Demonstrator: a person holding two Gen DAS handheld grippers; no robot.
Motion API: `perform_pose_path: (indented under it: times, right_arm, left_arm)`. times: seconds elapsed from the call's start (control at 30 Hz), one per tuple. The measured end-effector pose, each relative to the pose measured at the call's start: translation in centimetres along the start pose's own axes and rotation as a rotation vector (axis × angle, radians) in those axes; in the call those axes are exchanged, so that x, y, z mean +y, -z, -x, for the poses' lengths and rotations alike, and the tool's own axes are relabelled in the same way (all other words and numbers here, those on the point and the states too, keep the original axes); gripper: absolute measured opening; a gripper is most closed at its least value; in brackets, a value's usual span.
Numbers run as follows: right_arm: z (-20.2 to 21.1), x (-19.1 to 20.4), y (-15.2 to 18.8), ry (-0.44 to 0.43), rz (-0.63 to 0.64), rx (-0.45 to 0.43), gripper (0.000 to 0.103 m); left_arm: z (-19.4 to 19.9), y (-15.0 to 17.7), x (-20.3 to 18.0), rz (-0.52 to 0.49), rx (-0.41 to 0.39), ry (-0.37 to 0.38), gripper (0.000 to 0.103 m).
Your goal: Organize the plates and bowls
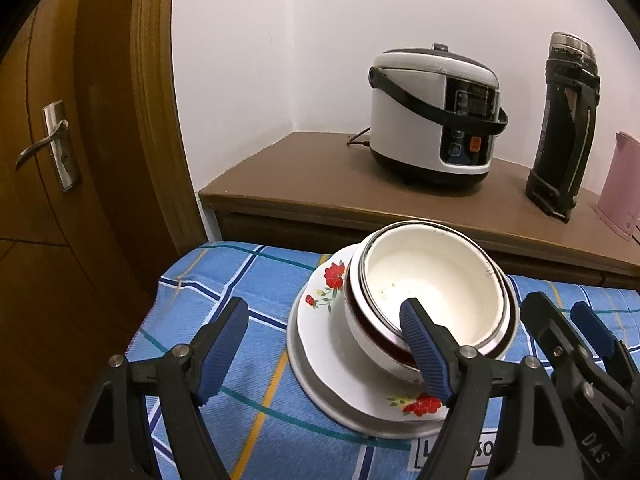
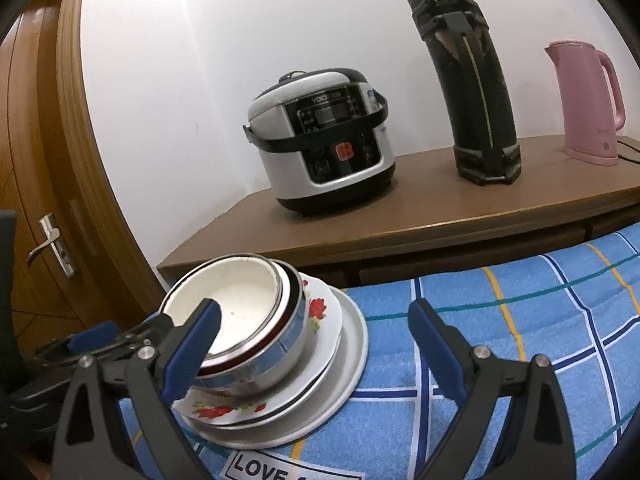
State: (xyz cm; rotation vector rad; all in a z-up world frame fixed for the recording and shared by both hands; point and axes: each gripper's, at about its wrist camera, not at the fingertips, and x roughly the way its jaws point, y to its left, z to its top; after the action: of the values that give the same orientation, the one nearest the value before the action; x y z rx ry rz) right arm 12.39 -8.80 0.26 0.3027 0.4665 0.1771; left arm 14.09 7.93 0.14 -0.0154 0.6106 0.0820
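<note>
- White enamel bowl with dark rim (image 1: 432,296) (image 2: 236,304): topmost, nested in a white bowl with a dark red band (image 1: 360,328) (image 2: 288,320), nested in turn in a shiny steel bowl (image 2: 264,372).
- White ceramic plate with red flower print (image 1: 324,280) (image 2: 320,312): under the bowls, resting on a plain white plate (image 1: 308,384) (image 2: 352,356); whole stack near the left end of the blue checked cloth (image 1: 224,272) (image 2: 520,320).
- Left claw (image 1: 324,352): spread wide, holding nothing; right-hand blue pad overlapping the bowls' near rim in view, contact not determinable.
- Right claw (image 2: 316,356): spread wide, holding nothing; left-hand pad in front of the bowl stack, contact not determinable.
- Brown wooden bench (image 1: 320,168) (image 2: 400,216): beyond the cloth, bearing a white-and-black rice cooker (image 1: 432,112) (image 2: 324,140), a tall black flask (image 1: 564,124) (image 2: 468,80) and a pink kettle (image 1: 620,188) (image 2: 584,100).
- Brown wooden door with metal lever handle (image 1: 48,144) (image 2: 52,244): far left.
</note>
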Motion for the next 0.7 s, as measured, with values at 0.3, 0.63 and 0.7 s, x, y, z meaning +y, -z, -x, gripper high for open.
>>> perform_pose_path:
  times: [0.3,0.63,0.7]
  right_arm:
    - [1.8,0.2,0.2,-0.010,-0.001,-0.045,0.096]
    - [4.6,1.2,0.4,-0.009,0.018,-0.080,0.099]
    - [5.2,1.5,0.5,-0.009,0.028,-0.085,0.100]
  left_arm:
    - [1.5,0.7,0.2,0.004,-0.016,0.019,0.080]
    - [3.6,1.9,0.5,0.006,-0.040,0.018,0.080]
    - [4.0,2.1,0.4,0.008,-0.044,0.018,0.080]
